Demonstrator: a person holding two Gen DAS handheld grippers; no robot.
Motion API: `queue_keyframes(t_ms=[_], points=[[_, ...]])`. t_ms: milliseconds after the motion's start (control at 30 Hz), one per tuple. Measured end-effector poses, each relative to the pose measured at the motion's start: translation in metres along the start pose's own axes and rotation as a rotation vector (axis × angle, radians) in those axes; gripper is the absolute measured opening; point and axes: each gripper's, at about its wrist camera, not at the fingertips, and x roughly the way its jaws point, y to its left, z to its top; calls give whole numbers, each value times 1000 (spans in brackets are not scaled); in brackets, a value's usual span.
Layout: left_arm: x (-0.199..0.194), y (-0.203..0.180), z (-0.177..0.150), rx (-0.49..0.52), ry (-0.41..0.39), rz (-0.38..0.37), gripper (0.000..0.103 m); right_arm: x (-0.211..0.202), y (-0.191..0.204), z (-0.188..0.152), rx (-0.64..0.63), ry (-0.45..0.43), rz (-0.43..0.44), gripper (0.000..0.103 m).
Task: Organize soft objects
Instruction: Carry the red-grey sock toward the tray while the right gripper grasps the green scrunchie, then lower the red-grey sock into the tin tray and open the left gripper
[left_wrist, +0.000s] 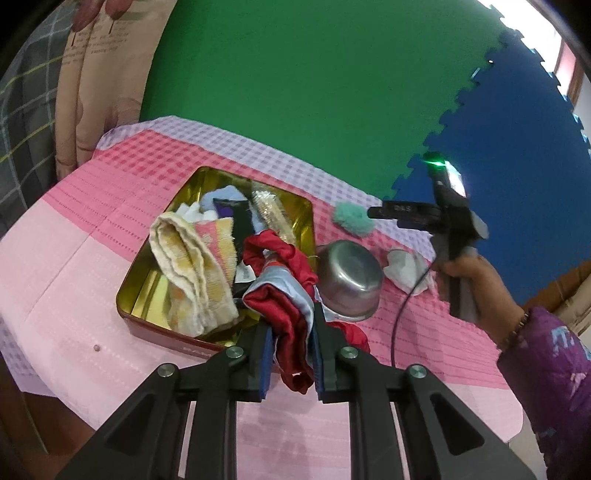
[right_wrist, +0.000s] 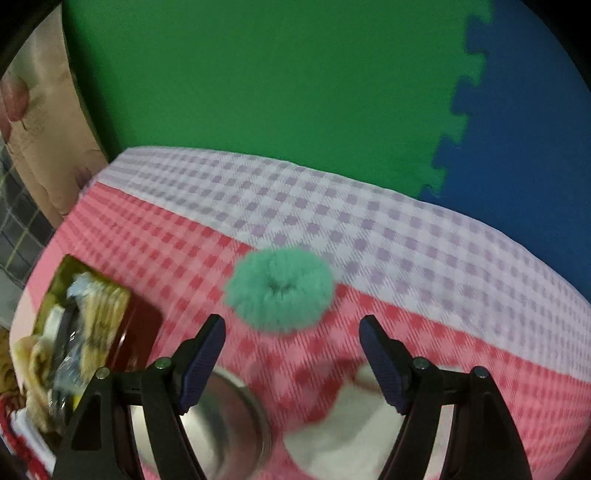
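Green and blue foam mats are backing a desk (left_wrist: 74, 266) w/ pink-and-lilac checked cloth. Item 1: gold-lined tin (left_wrist: 291, 210), red outside, sitting mid-desk, already holding a folded yellow-pink towel (left_wrist: 195, 266), small pale and dark cloth bits and a clear crinkly packet; prob. the collecting bin for soft goods. Item 2: red-and-grey satin cloth (left_wrist: 284, 291), draping over tin's near rim, part inside, part trailing onto the desk by the bowl; long axis running from the claw away toward tin's centre, loose end pointing into the tin. Left claw (left_wrist: 293, 360) is clamping shut on the near end of that cloth, blue pads pinching the bunched fabric, likely feeding or tucking it into the tin. Item 3: steel bowl (left_wrist: 349, 280), tipped, touching tin's right side; not soft, so prob. staying out. Item 4: teal fluffy scrunchie (right_wrist: 279, 290), lying flat on the cloth beyond the bowl, ring-shaped so no real long axis, hole facing up. Item 5: white crumpled cloth (left_wrist: 404, 269), just right of bowl. Right claw (right_wrist: 291, 354) is standing open, empty, hovering above bowl and white cloth, aimed down toward the scrunchie; view is blurring. Judging: scrunchie is next pick, approx.
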Motion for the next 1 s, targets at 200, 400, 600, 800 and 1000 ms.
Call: queue_keyframes(t_ms=[200,400,600,800,1000], points=[[7,11,1,-23,16,1,14,45,11,18,-21,57,-22,77],[10,17,1,-32,20,20,14,76,16,14,-50,88,-38,62],[12,22,1,-51,18,33,15,53,8,8,-35,22,20,23],[9,20,3,-31,6,40,15,-24,4,-30,14,-144,131,23],[7,23,16,-17,-13,55,15,-87,16,-91,-5,-220,210,23]])
